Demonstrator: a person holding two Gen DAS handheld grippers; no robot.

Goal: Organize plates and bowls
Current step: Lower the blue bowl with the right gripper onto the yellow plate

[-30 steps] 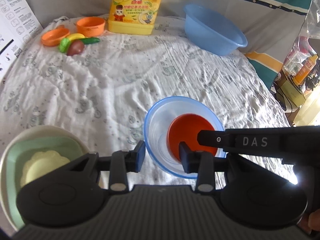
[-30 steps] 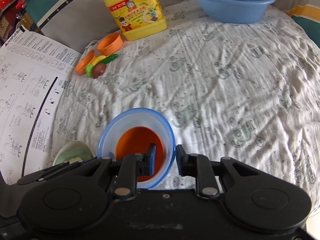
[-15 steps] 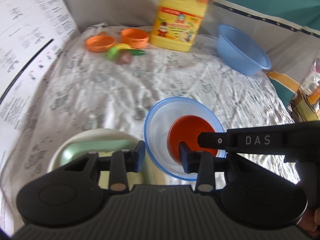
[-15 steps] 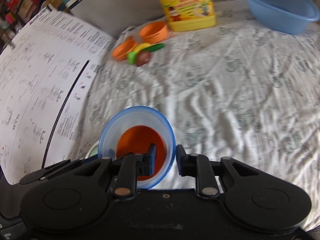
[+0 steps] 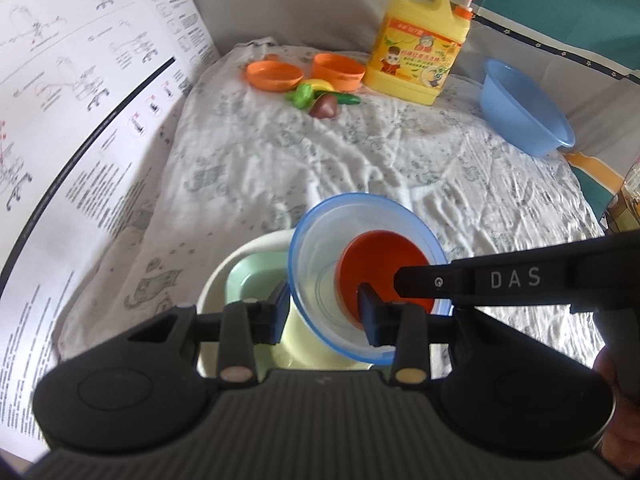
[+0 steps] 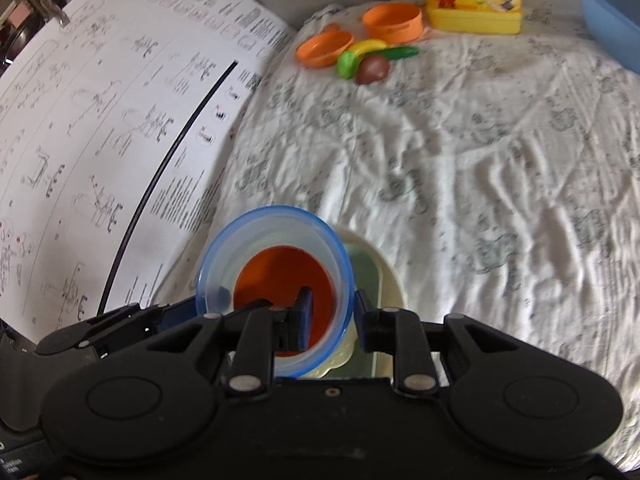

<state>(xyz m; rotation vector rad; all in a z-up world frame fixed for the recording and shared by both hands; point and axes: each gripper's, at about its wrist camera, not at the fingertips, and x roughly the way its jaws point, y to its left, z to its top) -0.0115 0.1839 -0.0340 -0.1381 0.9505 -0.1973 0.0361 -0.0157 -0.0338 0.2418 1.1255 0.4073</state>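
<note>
A clear bowl with a blue rim (image 5: 316,264) hangs tilted above the cloth, with a smaller orange-red bowl (image 5: 380,256) nested inside it. My left gripper (image 5: 324,312) is shut on its left wall, one finger outside and one inside. My right gripper (image 6: 332,316) is shut on the right rim of the same bowl (image 6: 224,264); one of its fingers (image 5: 420,280) reaches in from the right. Under the bowl lies a stack: a cream plate (image 5: 240,256), a green square dish (image 5: 252,280) and a pale yellow dish (image 5: 296,344), partly hidden.
A large printed sheet (image 5: 80,120) stands along the left edge. At the back are two orange dishes (image 5: 274,76), toy fruit and vegetables (image 5: 324,100), a yellow detergent jug (image 5: 416,52) and a blue basin (image 5: 524,116). Wrinkled white cloth (image 6: 480,160) covers the surface.
Both grippers have carried the nested bowls to the left over the cloth. The plate stack, earlier off to the lower left, now lies directly beneath the bowl.
</note>
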